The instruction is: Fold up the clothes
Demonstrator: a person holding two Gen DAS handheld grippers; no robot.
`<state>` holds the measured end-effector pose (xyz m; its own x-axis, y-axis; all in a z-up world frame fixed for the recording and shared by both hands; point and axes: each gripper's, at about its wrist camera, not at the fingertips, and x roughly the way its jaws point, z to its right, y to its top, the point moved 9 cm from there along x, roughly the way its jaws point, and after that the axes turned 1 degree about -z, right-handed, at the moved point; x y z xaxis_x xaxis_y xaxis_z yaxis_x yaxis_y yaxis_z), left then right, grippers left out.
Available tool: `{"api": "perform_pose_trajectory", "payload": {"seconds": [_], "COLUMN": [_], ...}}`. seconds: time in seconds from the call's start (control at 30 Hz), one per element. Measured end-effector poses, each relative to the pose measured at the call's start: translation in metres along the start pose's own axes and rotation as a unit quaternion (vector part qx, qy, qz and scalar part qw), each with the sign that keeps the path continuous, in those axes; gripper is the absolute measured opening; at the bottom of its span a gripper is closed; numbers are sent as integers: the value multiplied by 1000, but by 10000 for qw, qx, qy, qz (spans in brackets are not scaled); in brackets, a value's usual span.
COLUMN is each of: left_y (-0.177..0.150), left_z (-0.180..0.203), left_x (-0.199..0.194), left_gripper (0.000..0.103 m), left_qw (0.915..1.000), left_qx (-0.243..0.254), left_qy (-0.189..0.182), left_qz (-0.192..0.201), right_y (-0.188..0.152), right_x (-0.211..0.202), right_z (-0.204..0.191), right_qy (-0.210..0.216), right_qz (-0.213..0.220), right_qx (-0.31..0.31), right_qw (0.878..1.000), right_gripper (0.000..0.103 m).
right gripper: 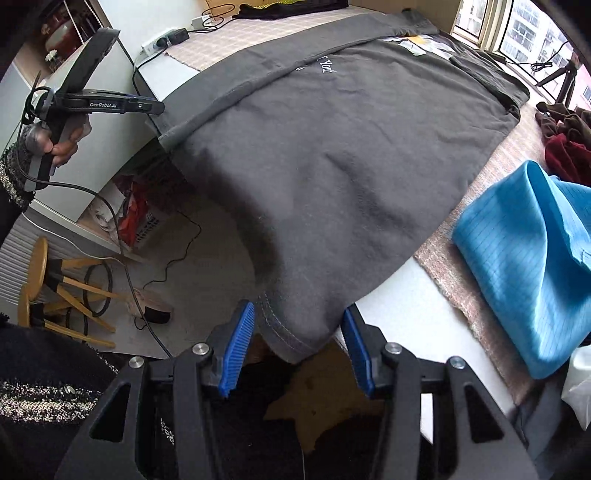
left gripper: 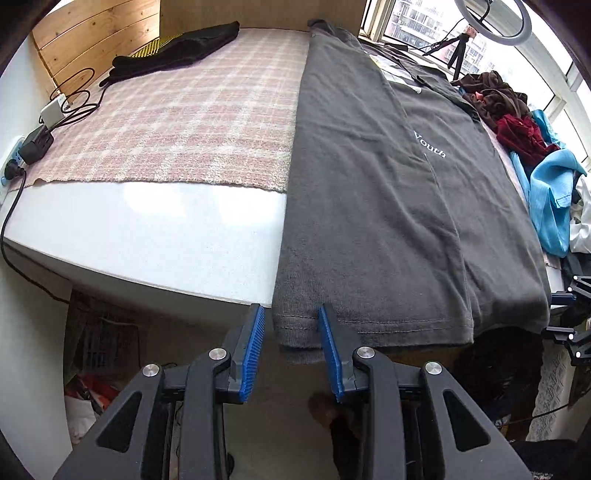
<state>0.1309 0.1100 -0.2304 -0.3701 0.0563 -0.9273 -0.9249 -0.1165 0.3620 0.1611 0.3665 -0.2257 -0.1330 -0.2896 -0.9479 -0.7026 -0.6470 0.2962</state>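
So the grey t-shirt [left gripper: 388, 192] lies lengthwise on the bed [left gripper: 166, 221], left side folded in, hem hanging off the near edge. Both grippers, left [left gripper: 291, 325] and right [right gripper: 299, 332], have jaws wide around hem corners, probably lined up to pinch them.

Pink plaid blanket [left gripper: 166, 122] covers the white tabletop [left gripper: 147, 229]. Power strip [left gripper: 11, 158] with black adapter [left gripper: 35, 144] at far left edge. Ring light [left gripper: 491, 18] by window; wooden stool [right gripper: 55, 280] on floor.
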Motion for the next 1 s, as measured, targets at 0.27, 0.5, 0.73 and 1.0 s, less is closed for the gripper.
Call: {"api": "perform_pose_trajectory", "payload": {"seconds": [0.27, 0.5, 0.73, 1.0], "left_y": [4, 32, 10, 15], "left_z": [1, 0, -11, 12], "left_x": [-5, -67, -19, -66], "left_gripper": [3, 3, 6, 9], "left_qw": [9995, 9985, 9952, 9954], "left_qx": [204, 488, 796, 836], "left_qy": [-201, -109, 437, 393], "left_qz": [-145, 222, -365, 269], "right_y": [10, 37, -14, -16], "right_x": [-9, -88, -22, -58], "right_z": [5, 32, 45, 58], "right_qy": [557, 3150, 1924, 1569], "right_qz": [106, 959, -481, 71], "right_qx": [427, 2298, 2263, 2086], "right_qw": [9975, 9158, 9537, 9653], "right_gripper": [9, 8, 25, 33]}}
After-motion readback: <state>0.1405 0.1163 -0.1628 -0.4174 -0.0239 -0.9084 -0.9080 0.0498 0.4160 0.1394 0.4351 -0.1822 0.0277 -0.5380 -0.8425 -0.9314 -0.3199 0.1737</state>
